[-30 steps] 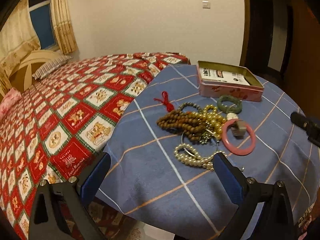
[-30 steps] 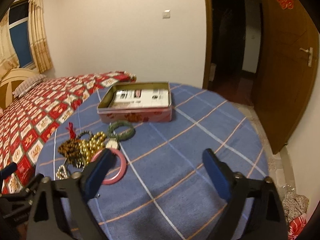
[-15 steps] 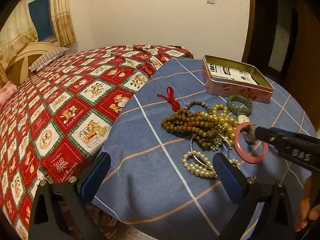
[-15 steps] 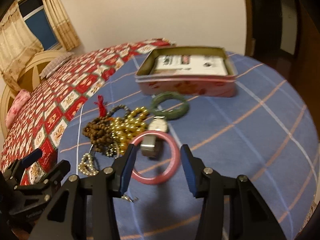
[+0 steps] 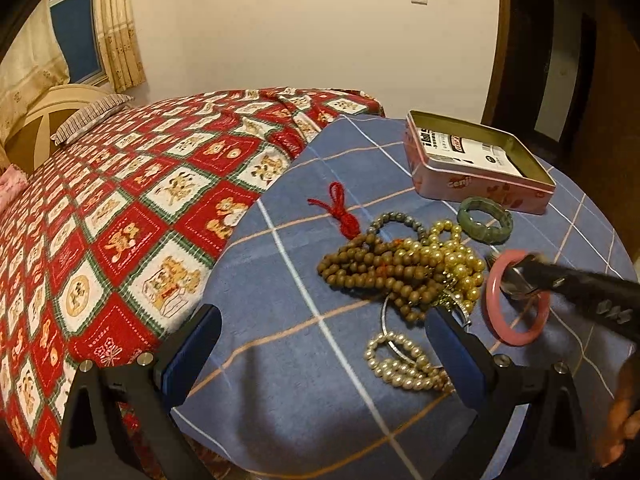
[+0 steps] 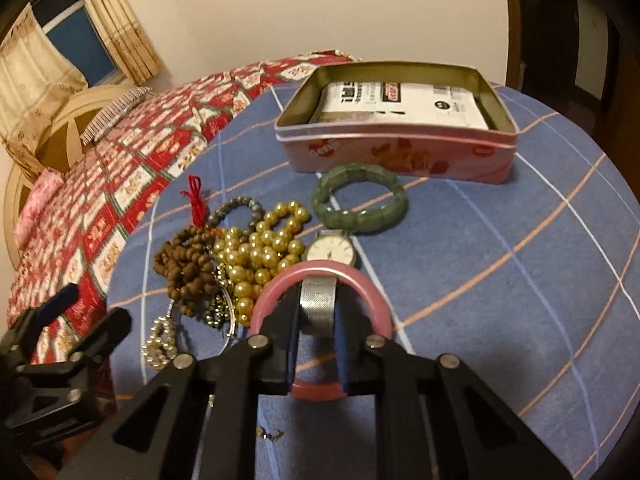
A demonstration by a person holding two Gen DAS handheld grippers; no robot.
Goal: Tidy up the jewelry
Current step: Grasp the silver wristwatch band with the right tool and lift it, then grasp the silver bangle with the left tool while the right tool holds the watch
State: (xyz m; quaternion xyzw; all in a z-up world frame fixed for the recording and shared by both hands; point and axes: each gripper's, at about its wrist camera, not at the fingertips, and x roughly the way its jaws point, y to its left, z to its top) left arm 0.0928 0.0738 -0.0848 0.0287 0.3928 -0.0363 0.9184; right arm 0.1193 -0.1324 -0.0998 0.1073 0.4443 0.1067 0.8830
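A heap of jewelry lies on the blue checked cloth [image 6: 500, 240]: brown wooden beads [image 6: 184, 264], gold pearls [image 6: 256, 252], a pink bangle [image 6: 376, 300], a green bracelet [image 6: 360, 200] and a silver watch [image 6: 332, 250]. My right gripper [image 6: 316, 316] is shut on the watch's mesh band, inside the pink bangle; it also shows in the left wrist view [image 5: 524, 280]. My left gripper [image 5: 320, 344] is open and empty, held over the cloth's near edge, left of a small pearl string [image 5: 400, 360]. An open pink tin [image 6: 400, 128] stands behind.
A bed with a red and white patterned cover [image 5: 120, 208] adjoins the table on the left. A red tassel [image 5: 340, 208] lies beside the beads. A dark doorway [image 5: 540, 40] is behind the tin on the right.
My right gripper moved down and forward to the pink bangle and closed on the watch band. My left gripper stayed open and shifted only slightly.
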